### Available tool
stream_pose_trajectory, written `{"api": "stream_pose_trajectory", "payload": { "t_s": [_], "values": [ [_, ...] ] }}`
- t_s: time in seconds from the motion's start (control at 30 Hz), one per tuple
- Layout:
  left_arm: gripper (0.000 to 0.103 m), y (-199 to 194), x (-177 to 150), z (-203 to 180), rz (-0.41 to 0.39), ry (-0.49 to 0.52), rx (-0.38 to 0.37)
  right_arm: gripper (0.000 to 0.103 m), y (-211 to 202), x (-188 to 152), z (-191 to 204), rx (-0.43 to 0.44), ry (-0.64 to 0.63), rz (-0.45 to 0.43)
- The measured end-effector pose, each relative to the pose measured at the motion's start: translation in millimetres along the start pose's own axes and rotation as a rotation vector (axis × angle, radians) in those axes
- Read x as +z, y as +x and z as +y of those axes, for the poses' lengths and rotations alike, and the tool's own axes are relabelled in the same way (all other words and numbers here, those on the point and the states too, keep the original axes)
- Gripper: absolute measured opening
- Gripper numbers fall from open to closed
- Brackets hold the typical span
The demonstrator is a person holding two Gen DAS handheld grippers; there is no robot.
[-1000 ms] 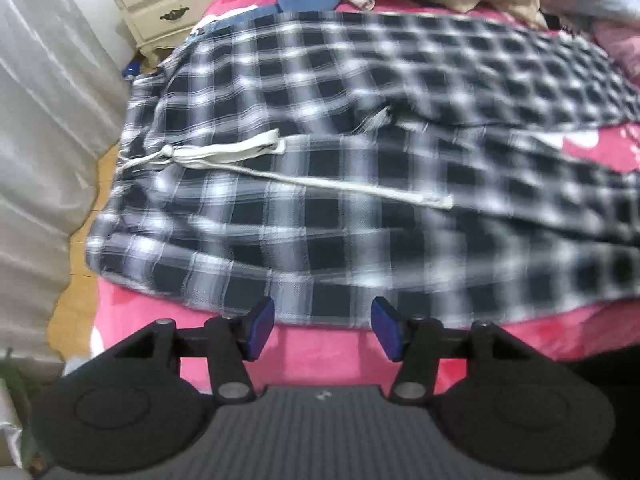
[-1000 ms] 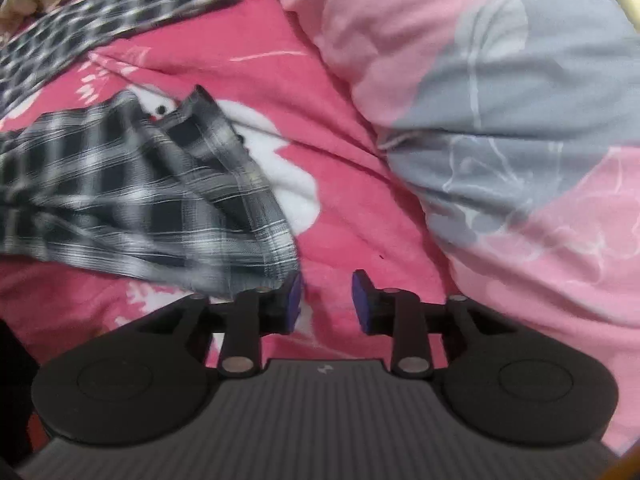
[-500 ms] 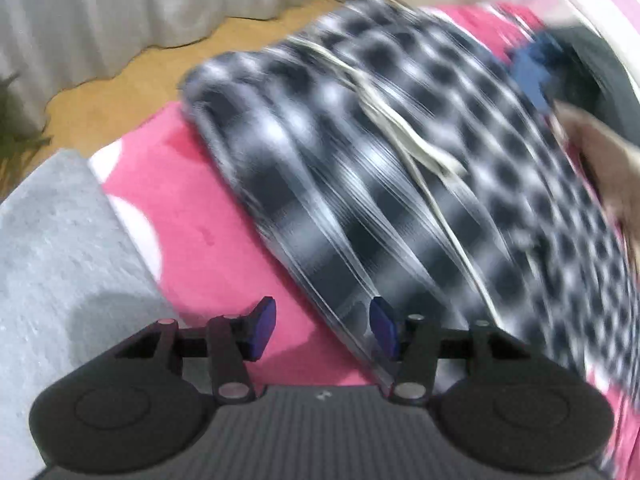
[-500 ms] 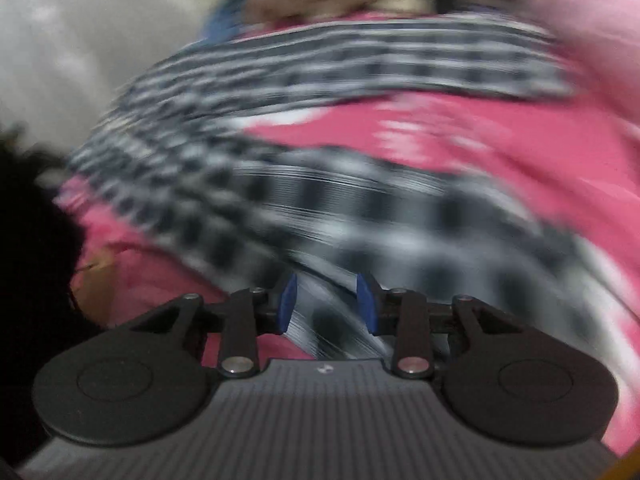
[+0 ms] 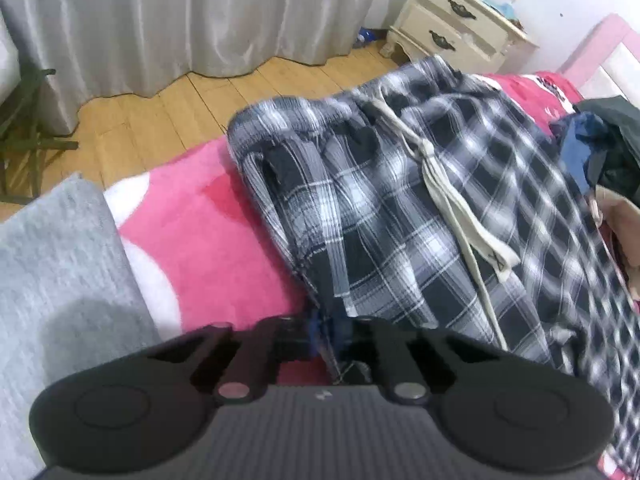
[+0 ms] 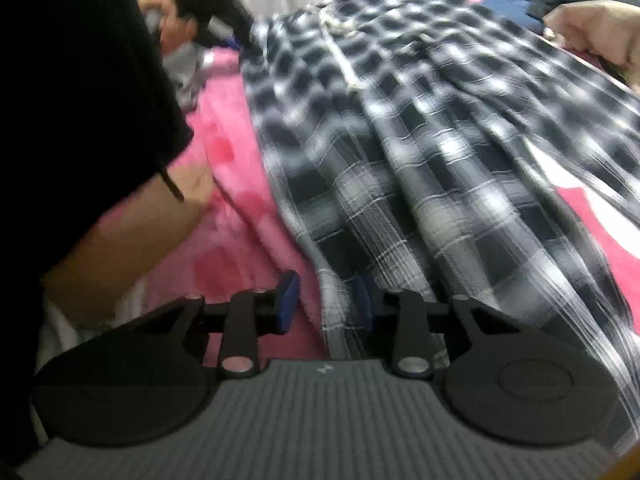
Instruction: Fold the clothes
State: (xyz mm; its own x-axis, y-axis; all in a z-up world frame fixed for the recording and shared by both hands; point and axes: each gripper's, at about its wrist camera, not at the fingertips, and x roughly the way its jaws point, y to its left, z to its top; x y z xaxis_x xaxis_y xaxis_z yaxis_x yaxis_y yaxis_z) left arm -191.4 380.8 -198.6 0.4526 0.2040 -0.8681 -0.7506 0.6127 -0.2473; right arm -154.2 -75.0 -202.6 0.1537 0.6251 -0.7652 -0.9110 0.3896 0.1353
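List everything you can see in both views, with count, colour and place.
Checked cotton trousers: one, black and white, spread on the bed.
Flat drawstring cord: one, cream, lying across the trousers.
Fleece bed cover: one, pink with white patches, under the trousers.
Clothes pile: blue, dark, beige, far side.
Bedside cabinet: one, cream, by the wall.
Curtain: grey, above wooden floor.
Left claw: shut on the trousers' edge.
Right claw: closing, trouser edge between.

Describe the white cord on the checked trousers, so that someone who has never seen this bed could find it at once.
Start at the pink bed cover, where the black-and-white checked trousers lie spread. Near their gathered waistband runs a drawstring, knotted, with its flat ends trailing down the fabric. It is the only plain cream strip on the checked cloth.
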Motion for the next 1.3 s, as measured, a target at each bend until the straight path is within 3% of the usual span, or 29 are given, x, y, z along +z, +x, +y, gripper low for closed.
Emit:
{"api": "stream_pose_trajectory", "payload": {
  "t_s": [0.03, 0.07, 0.17, 0.27, 0.4, 0.53, 0.6, 0.67, 0.73, 0.8, 0.83, 0.87, 0.97, 1.0, 1.07, 1.1, 1.2, 1.23, 1.27, 1.3],
  "values": [
    [0.005, -8.6, 2.9, -3.5, -0.012, 0.020, 0.003, 0.007, -1.5, 3.9, 1.5, -0.006, -0.007, 0.007],
    [0.005, -17.8, 6.1, -7.0, -0.024, 0.043, 0.005, 0.004, -5.2, 6.9, -0.5, -0.008, 0.002, 0.007],
    [0.005, -44.6, 17.3, -13.3, -0.043, 0.114, 0.037, 0.003, -28.3, 15.1, -13.9, 0.064, 0.070, -0.013],
    [0.005, -43.8, 19.4, -10.9, 0.016, 0.148, 0.092, 0.001, -47.2, 18.2, -22.6, 0.177, 0.156, -0.069],
    [0.005, -33.6, 22.3, -6.8, 0.074, 0.131, 0.119, 0.001, -32.5, 11.4, -21.3, 0.225, 0.171, 0.010],
    [0.005, -40.9, 25.4, -13.8, 0.073, 0.203, 0.151, 0.001, -46.0, 18.8, -14.1, 0.311, 0.127, 0.019],
    [0.008, -23.2, 20.3, -16.7, 0.135, 0.272, 0.212, 0.001, -39.1, 16.4, -17.3, 0.334, 0.141, 0.059],
    [0.015, -6.3, 14.1, -17.6, 0.166, 0.333, 0.238, 0.001, -19.6, 6.1, -19.2, 0.332, 0.148, 0.123],
    [0.018, -10.8, 20.2, -13.6, 0.128, 0.290, 0.196, 0.001, -5.0, -2.5, -19.9, 0.323, 0.147, 0.168],
    [0.031, -21.7, 32.7, -7.6, 0.076, 0.225, 0.158, 0.001, -6.3, -3.7, -24.8, 0.329, 0.175, 0.155],
    [0.043, -26.7, 39.3, -3.4, 0.040, 0.189, 0.152, 0.001, -9.4, -2.8, -28.1, 0.329, 0.193, 0.147],
    [0.049, -27.4, 45.6, 1.1, 0.021, 0.155, 0.144, 0.002, -11.2, -2.4, -30.6, 0.327, 0.201, 0.143],
    [0.045, -16.5, 59.8, 11.7, 0.013, 0.075, 0.130, 0.002, -12.3, -4.9, -38.6, 0.341, 0.242, 0.134],
    [0.038, -9.3, 61.4, 13.4, 0.020, 0.056, 0.130, 0.002, -13.1, -5.6, -39.1, 0.341, 0.244, 0.127],
    [0.007, 0.6, 63.1, 14.0, 0.022, 0.026, 0.121, 0.002, -14.6, -6.1, -39.4, 0.339, 0.243, 0.113],
    [0.004, -2.5, 63.3, 11.3, 0.005, 0.024, 0.123, 0.002, -18.4, -4.7, -38.5, 0.342, 0.236, 0.096],
    [0.004, -17.2, 57.5, -4.3, -0.087, 0.121, 0.177, 0.002, -38.8, 2.0, -35.4, 0.393, 0.202, 0.030],
    [0.007, -10.9, 55.5, -4.8, -0.083, 0.153, 0.222, 0.003, -40.8, 3.7, -35.2, 0.405, 0.209, 0.020],
    [0.019, -3.2, 53.6, -4.7, -0.074, 0.183, 0.270, 0.004, -37.2, 3.1, -35.8, 0.426, 0.225, 0.031],
    [0.025, 1.8, 50.0, -6.7, -0.076, 0.210, 0.306, 0.006, -28.4, 0.5, -35.1, 0.434, 0.239, 0.060]
  ]
}}
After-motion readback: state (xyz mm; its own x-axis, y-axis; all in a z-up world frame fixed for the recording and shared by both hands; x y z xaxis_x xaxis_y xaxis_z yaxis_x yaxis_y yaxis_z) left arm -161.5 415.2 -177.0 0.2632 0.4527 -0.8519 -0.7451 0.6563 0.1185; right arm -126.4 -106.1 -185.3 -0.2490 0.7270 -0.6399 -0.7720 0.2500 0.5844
